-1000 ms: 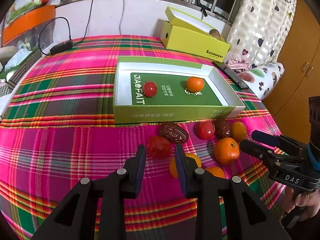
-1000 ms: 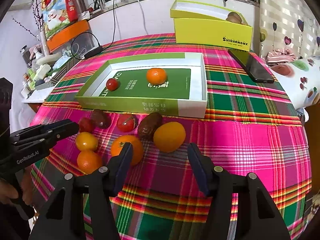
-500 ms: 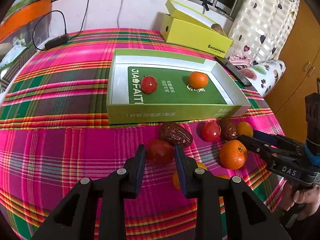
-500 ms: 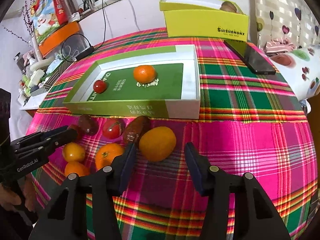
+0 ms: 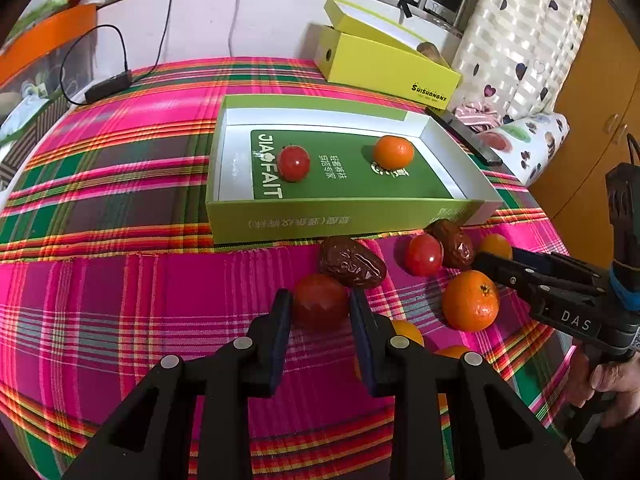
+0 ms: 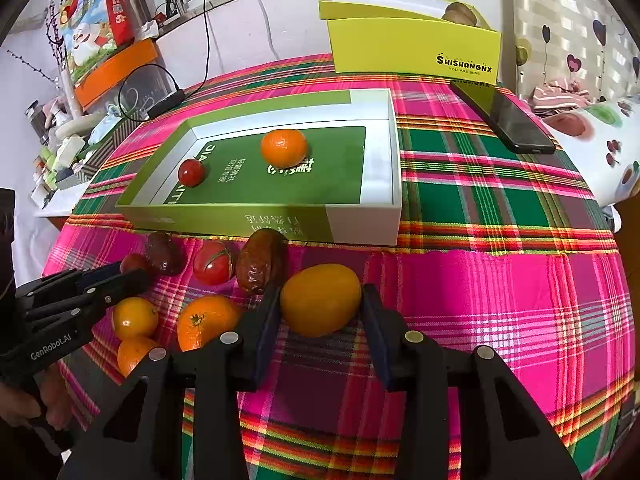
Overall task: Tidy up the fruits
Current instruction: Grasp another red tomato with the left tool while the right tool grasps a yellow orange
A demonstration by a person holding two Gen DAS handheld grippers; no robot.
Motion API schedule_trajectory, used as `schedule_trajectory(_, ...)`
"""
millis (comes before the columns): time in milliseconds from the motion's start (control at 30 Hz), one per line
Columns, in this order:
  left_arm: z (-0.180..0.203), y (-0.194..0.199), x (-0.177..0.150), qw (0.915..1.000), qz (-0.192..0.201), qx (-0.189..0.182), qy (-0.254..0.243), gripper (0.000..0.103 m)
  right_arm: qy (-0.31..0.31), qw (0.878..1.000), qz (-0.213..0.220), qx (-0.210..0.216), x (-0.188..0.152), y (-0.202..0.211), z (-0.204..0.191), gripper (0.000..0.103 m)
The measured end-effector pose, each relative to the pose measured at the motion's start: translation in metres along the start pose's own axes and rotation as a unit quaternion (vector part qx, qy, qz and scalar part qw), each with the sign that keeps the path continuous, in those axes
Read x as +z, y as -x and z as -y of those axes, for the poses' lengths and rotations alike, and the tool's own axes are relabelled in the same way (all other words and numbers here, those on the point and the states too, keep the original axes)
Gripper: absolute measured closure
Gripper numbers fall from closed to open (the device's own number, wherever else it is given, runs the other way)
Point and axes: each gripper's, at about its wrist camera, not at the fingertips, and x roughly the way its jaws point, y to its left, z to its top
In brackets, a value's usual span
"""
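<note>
Readable stuff: the yellow box [image 6: 414, 46] at the back says "SHISHANGNX – YOU ARE MINE". The green tray [image 5: 344, 220] has "JIA FAIT" printed inside. Right gripper [image 5: 476, 266] is marked "DAS", left gripper [image 6: 136, 276] says "GenRobot.AI".

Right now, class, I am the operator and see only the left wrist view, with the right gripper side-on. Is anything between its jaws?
Observer: Yes. The yellow fruit sits between the jaws of the right gripper, which have just been closing. Both pads look to touch it.
Operator: What is the orange stuff half hidden low in my view?
Observer: A small orange, with a second orange close beside it.
</note>
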Motion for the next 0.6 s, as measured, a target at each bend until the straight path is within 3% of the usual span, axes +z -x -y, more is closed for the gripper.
schedule_trajectory(600, 0.000, 0.011, -0.001, 0.9998, 0.016, 0.012, -0.006, 0.064, -0.002, 1.000, 0.011, 0.002, -0.005, 0.010, 0.002, 0.062)
